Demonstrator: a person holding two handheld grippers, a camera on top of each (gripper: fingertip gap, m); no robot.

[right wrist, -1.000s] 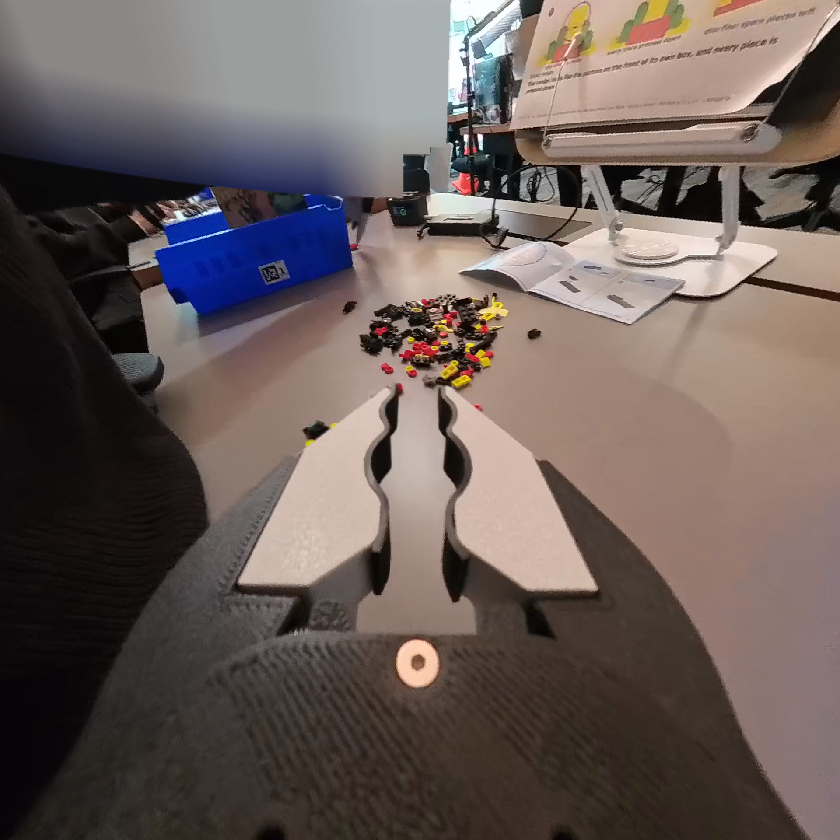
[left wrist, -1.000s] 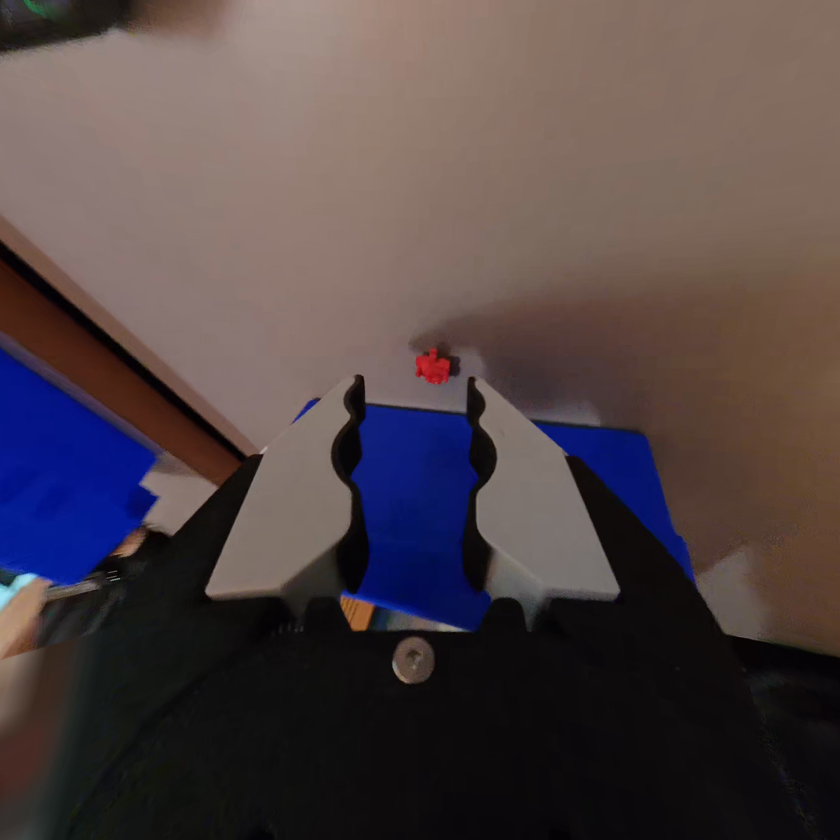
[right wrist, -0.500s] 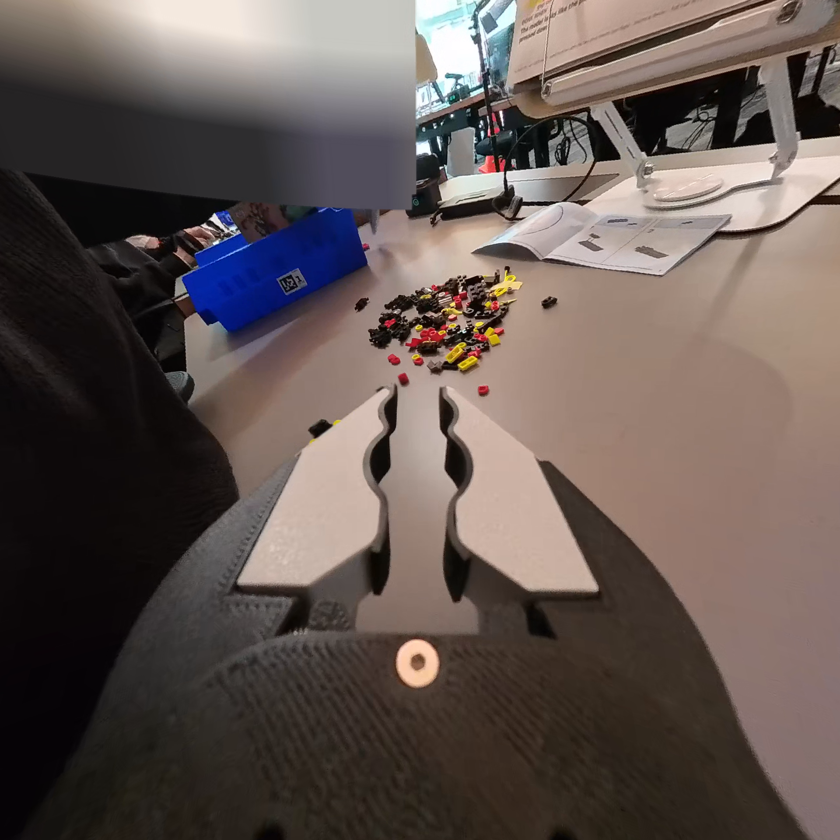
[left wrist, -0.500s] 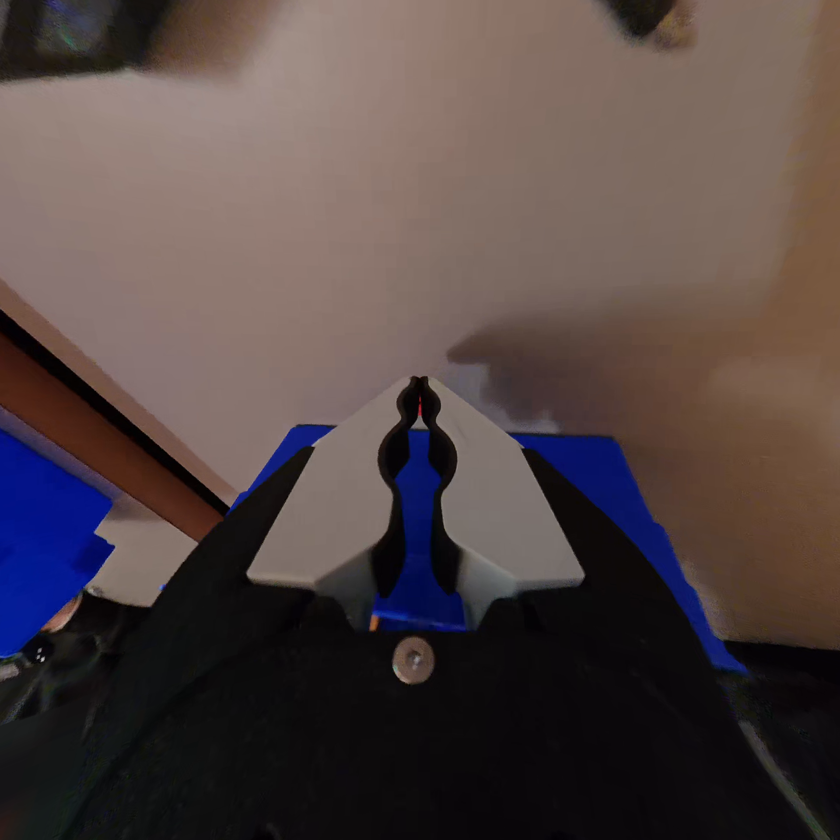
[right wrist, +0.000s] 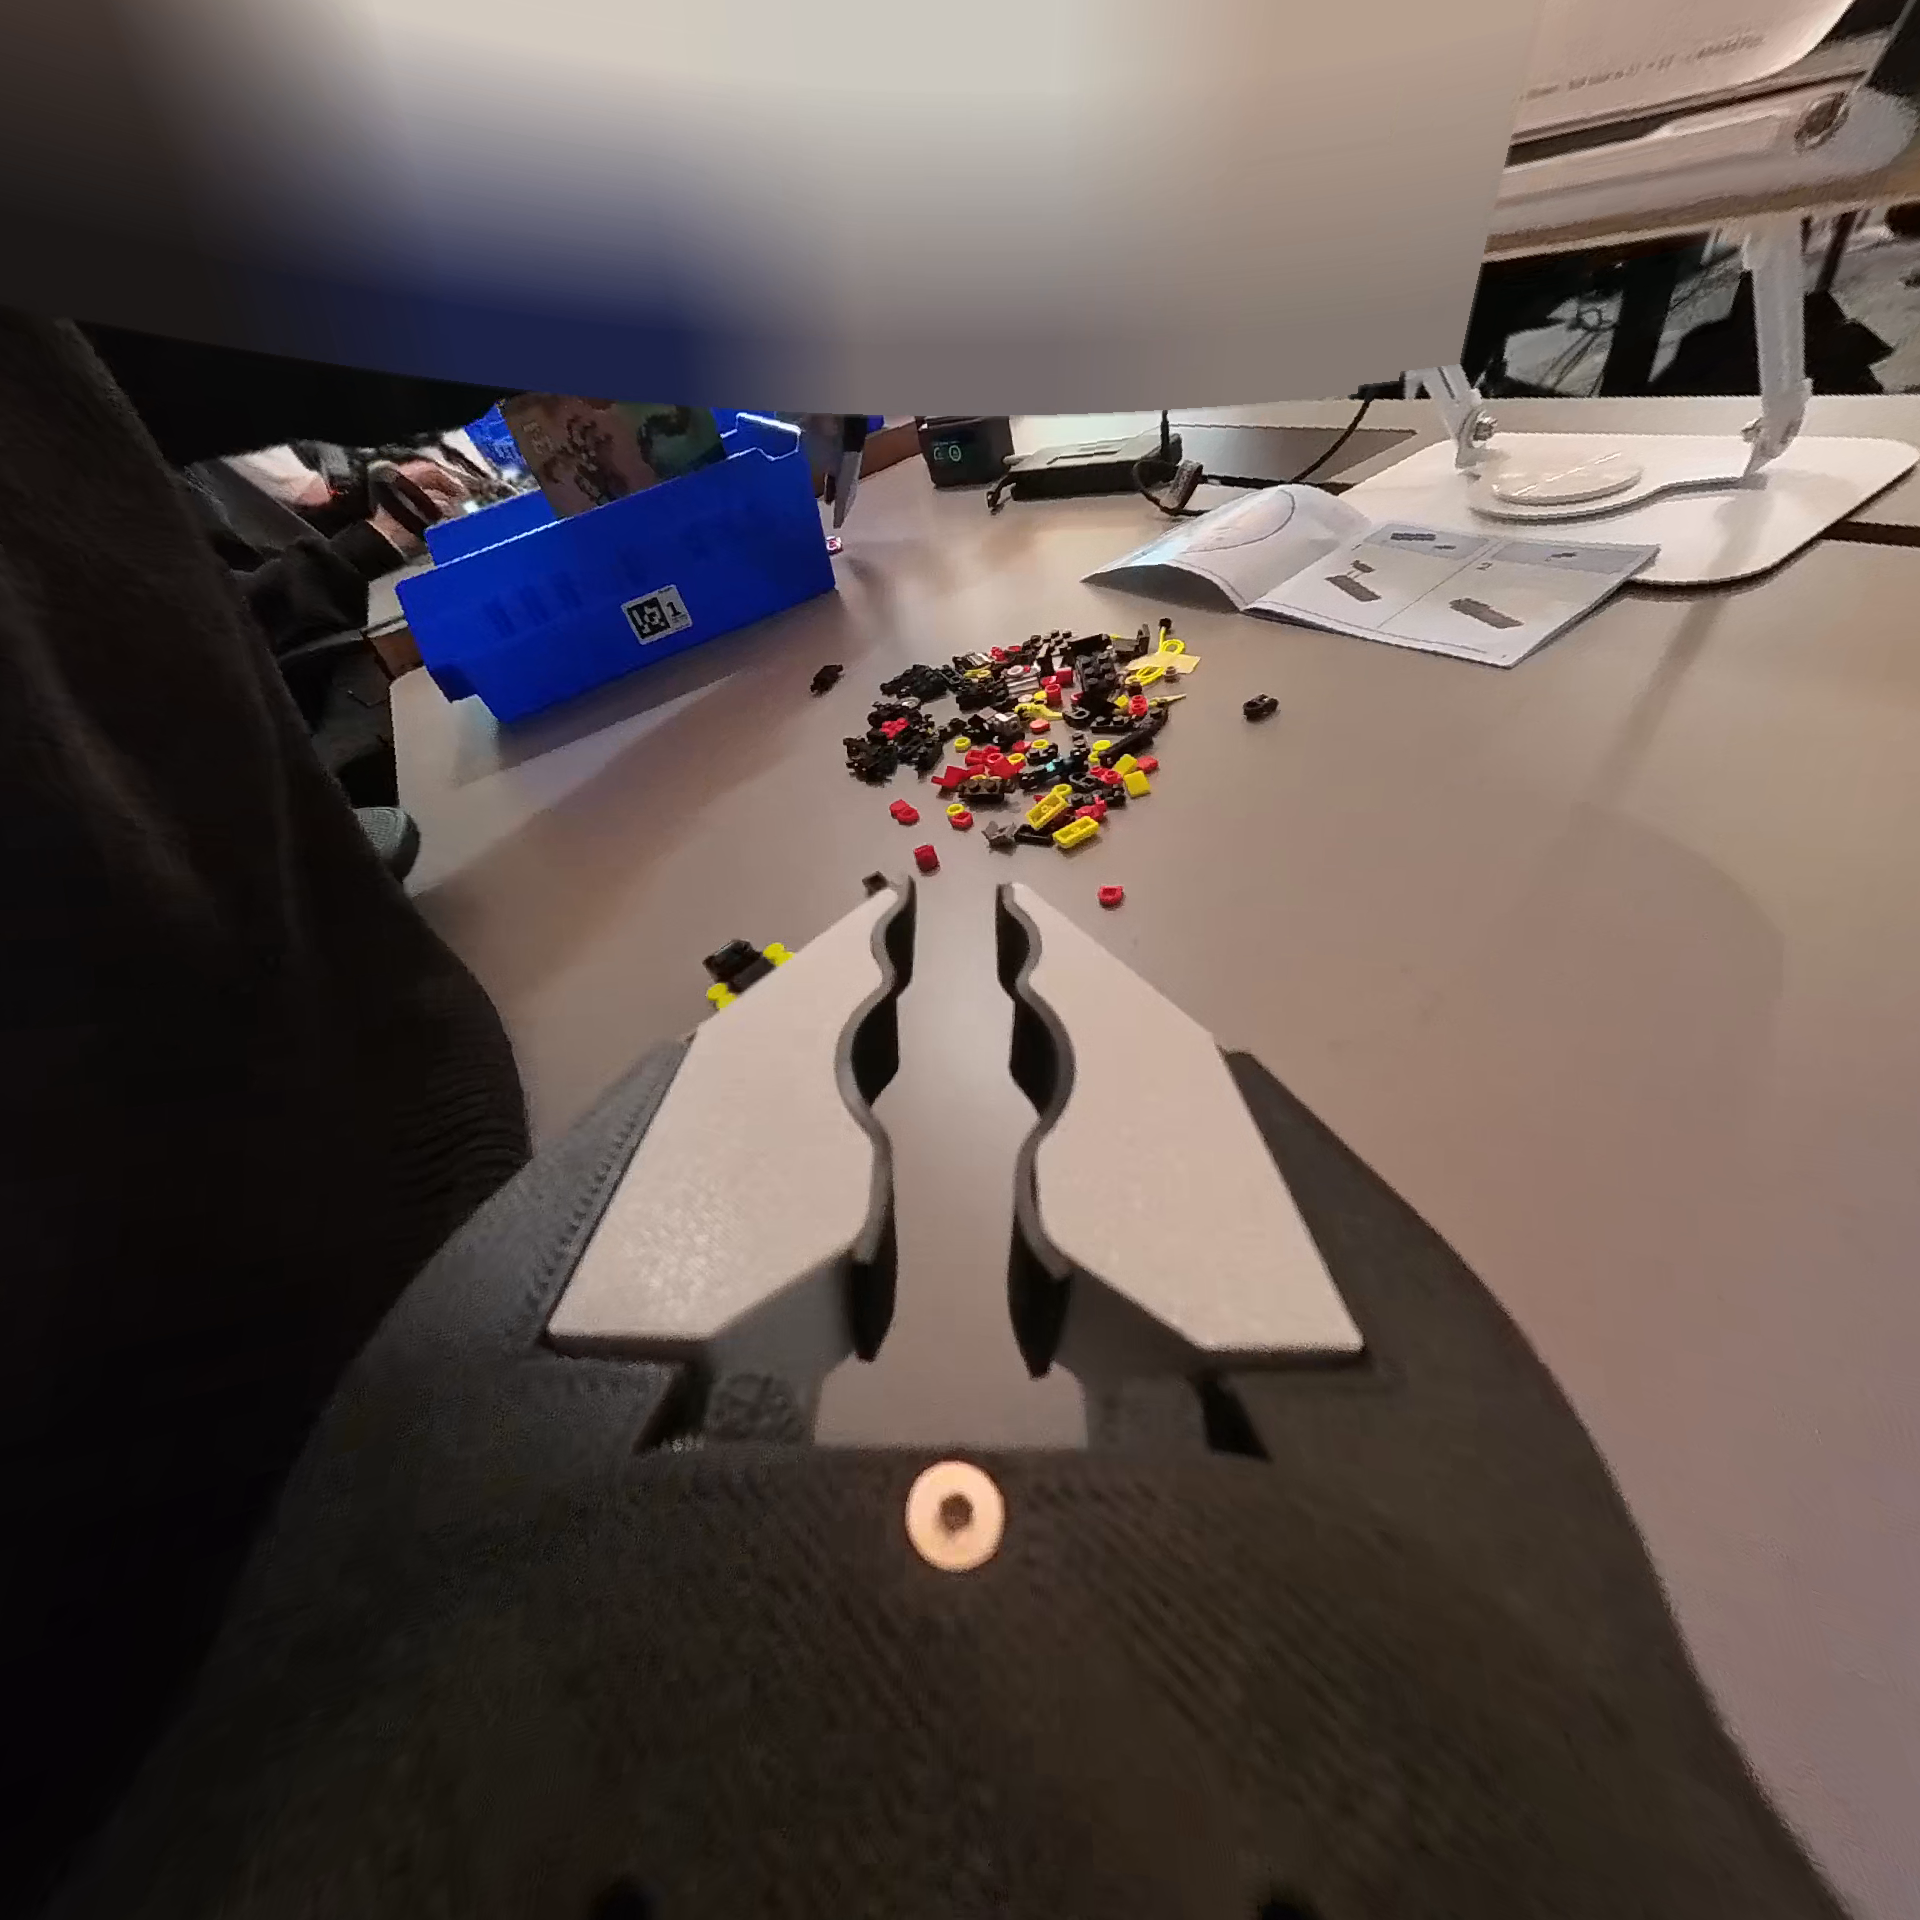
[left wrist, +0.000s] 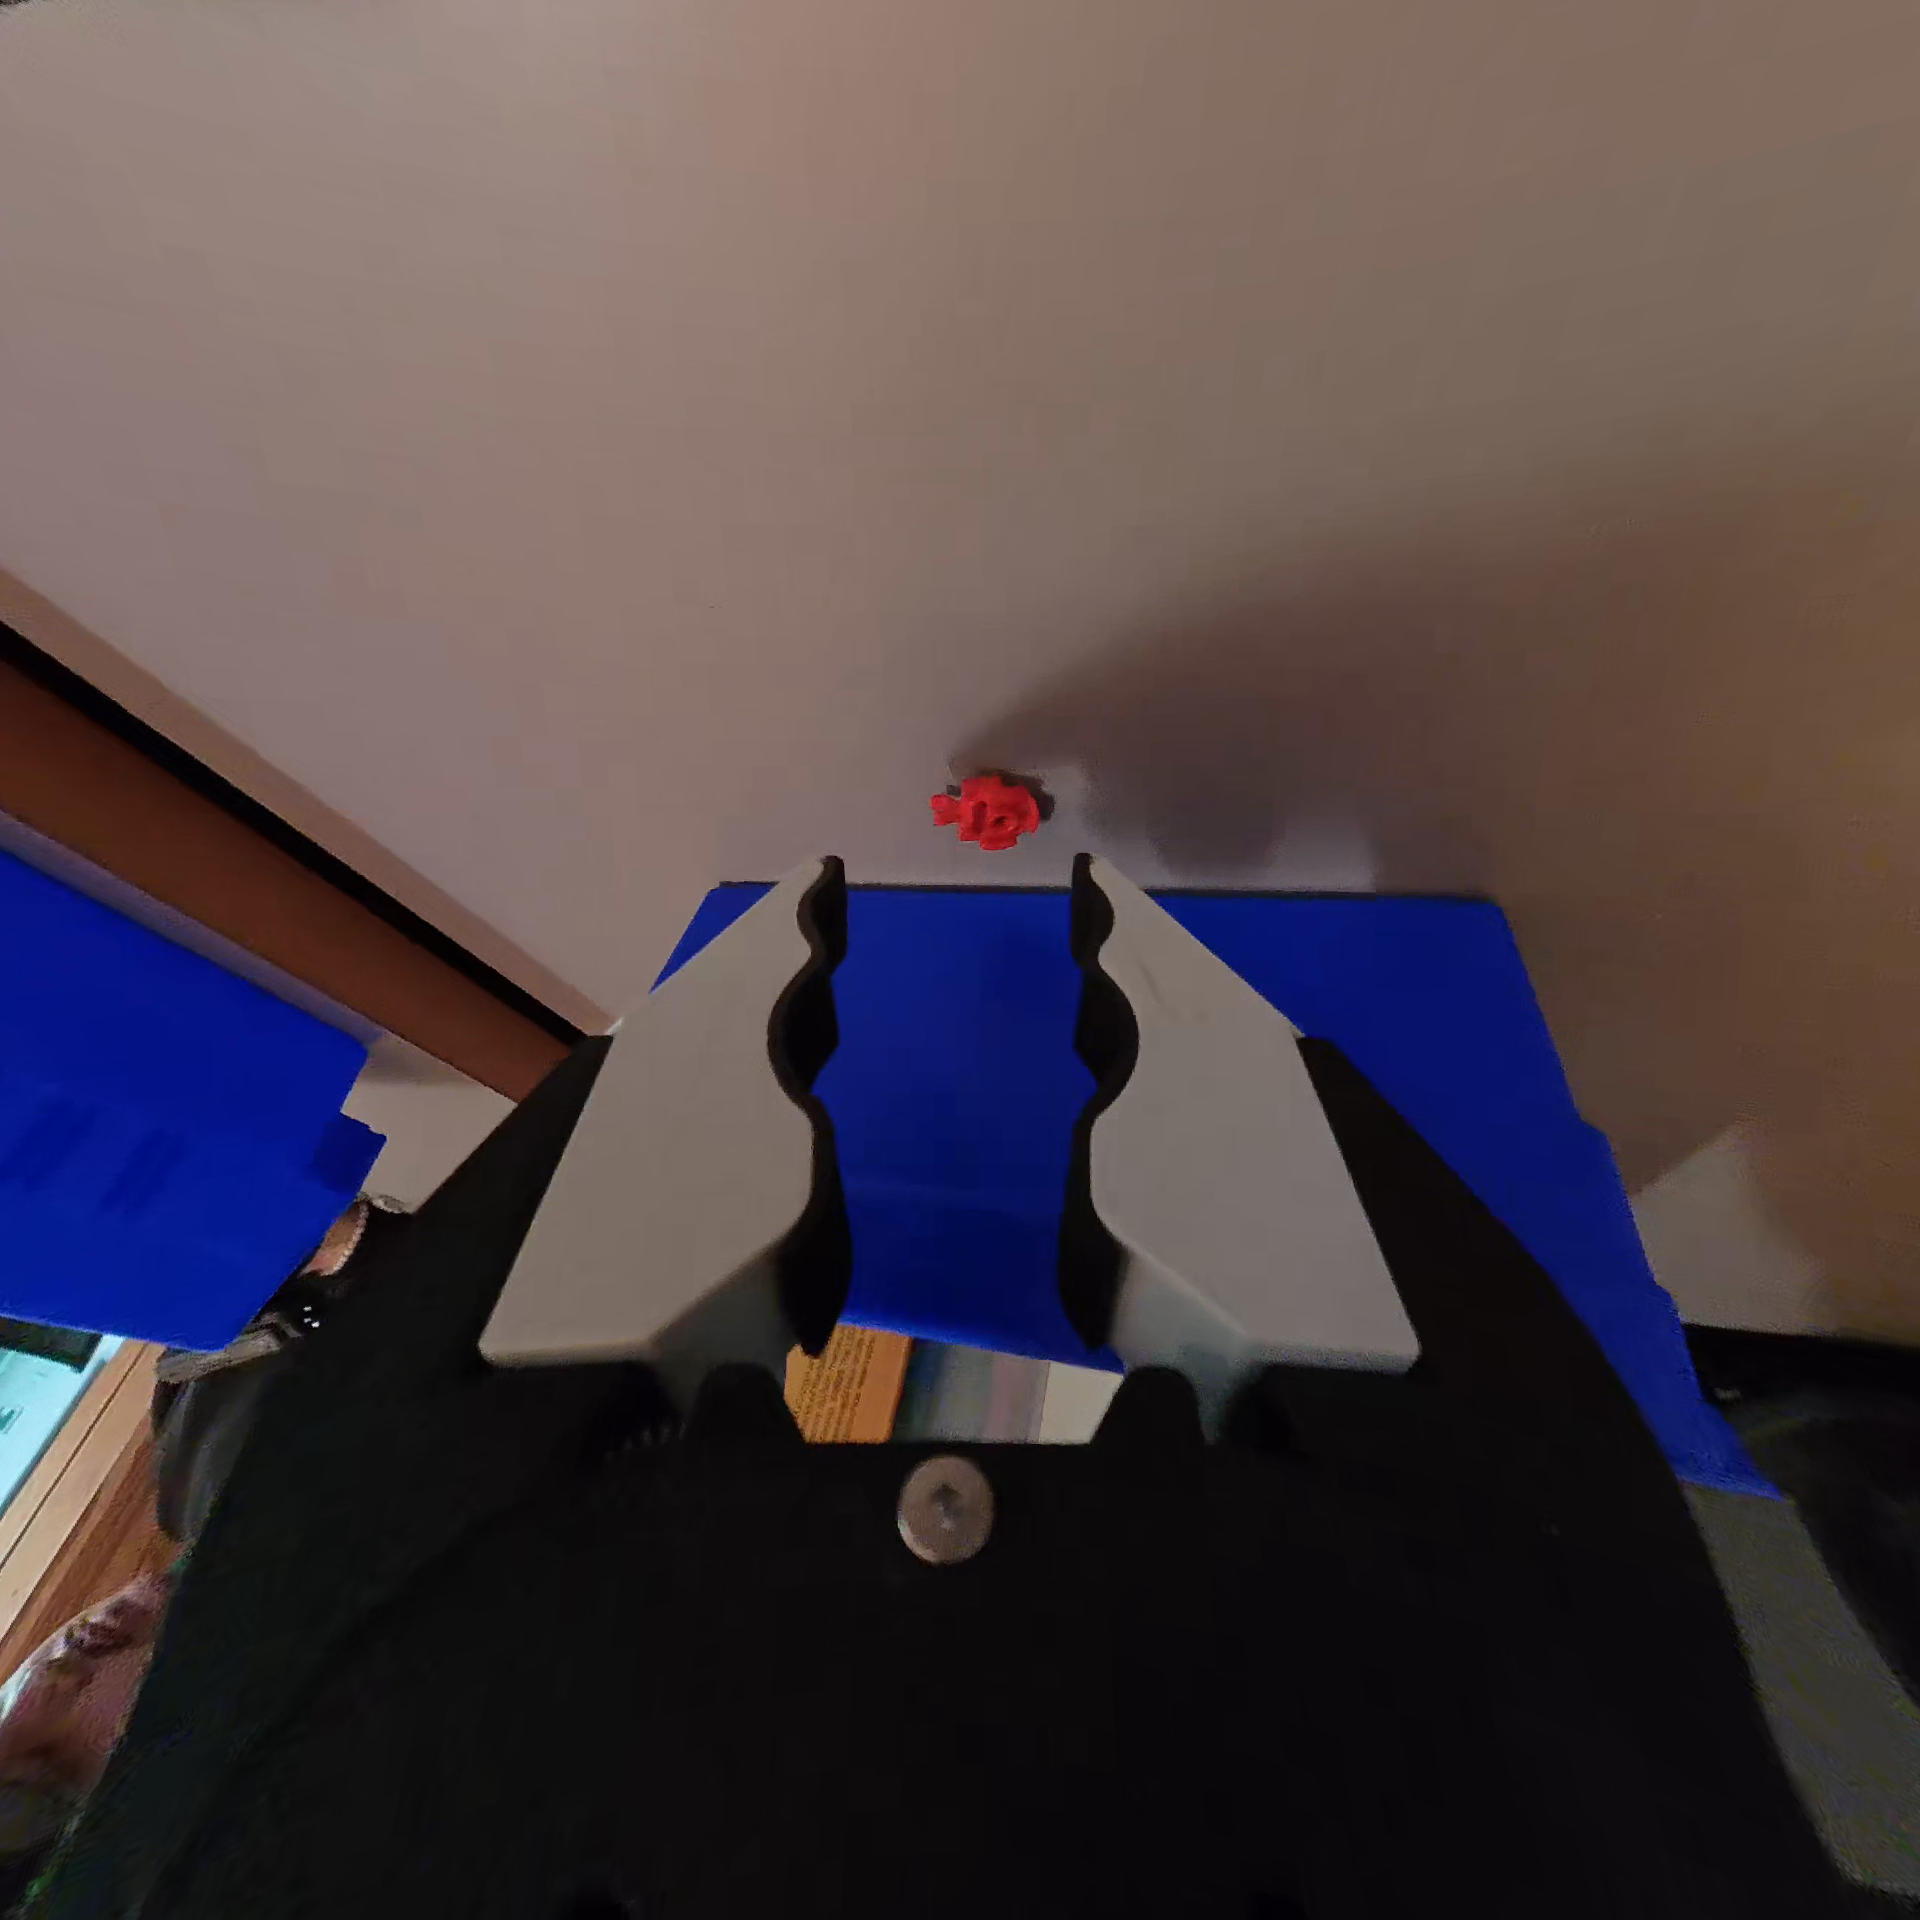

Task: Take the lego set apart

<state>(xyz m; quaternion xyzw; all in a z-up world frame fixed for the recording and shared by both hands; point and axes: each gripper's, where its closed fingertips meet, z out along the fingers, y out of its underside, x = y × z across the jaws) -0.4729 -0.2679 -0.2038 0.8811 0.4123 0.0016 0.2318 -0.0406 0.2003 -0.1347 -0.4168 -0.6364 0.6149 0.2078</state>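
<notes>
In the left wrist view, my left gripper (left wrist: 956,868) is open and empty above a blue bin (left wrist: 1351,997). A small red lego piece (left wrist: 987,810) lies on the table just past the bin's far edge, a little beyond the fingertips. In the right wrist view, my right gripper (right wrist: 956,891) is open with a narrow gap and empty, low over the table. A pile of loose black, red and yellow lego pieces (right wrist: 1018,738) lies ahead of it. A small black and yellow assembly (right wrist: 743,966) sits by its left finger.
The blue bin (right wrist: 623,613) stands at the back left of the table, with a box in it. An open instruction booklet (right wrist: 1382,582) and a white stand (right wrist: 1558,488) are at the back right. A second blue bin (left wrist: 156,1091) is off the table's left edge. A dark sleeve (right wrist: 156,935) fills the left. About 65 centimeters separates my left fingertips from my right.
My left gripper shut around the red piece half a second ago and has opened again; the piece lies on the table. The right gripper has shifted slightly and stays open.
</notes>
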